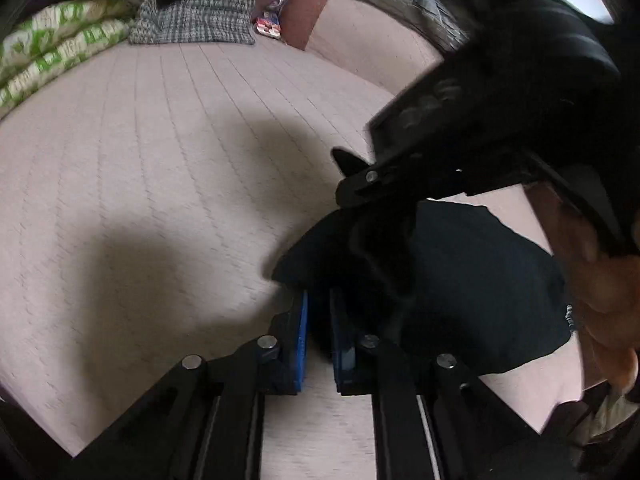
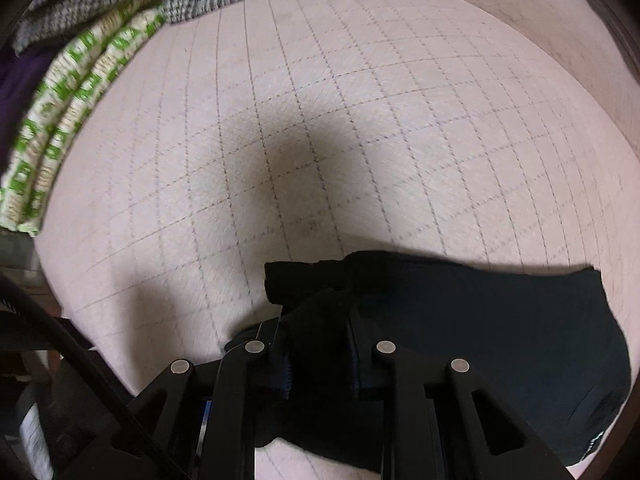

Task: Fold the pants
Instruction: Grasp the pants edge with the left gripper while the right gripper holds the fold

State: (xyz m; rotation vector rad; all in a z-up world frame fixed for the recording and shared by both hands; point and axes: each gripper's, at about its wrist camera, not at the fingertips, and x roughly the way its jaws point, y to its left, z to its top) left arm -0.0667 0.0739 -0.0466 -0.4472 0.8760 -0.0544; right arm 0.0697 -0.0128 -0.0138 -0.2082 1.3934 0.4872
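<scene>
Left gripper (image 1: 318, 320): jaws narrow, pinching pants (image 1: 460, 280) edge | Right gripper (image 2: 318, 344): jaws clamped on a bunched corner | Pants: dark, partly folded on pink bed (image 2: 360, 120) | Risk: shallow left pinch may slip, undoing the fold.

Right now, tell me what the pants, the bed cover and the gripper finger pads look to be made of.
pants: soft dark matte fabric, probably knit; it bunches and drapes limply in the right gripper.
bed cover: pale pink quilted textile; stitched grid lines, matte nap.
finger pads: blue, seemingly rubber or foam; flat matte strips on black, probably plastic fingers of the left gripper.
</scene>
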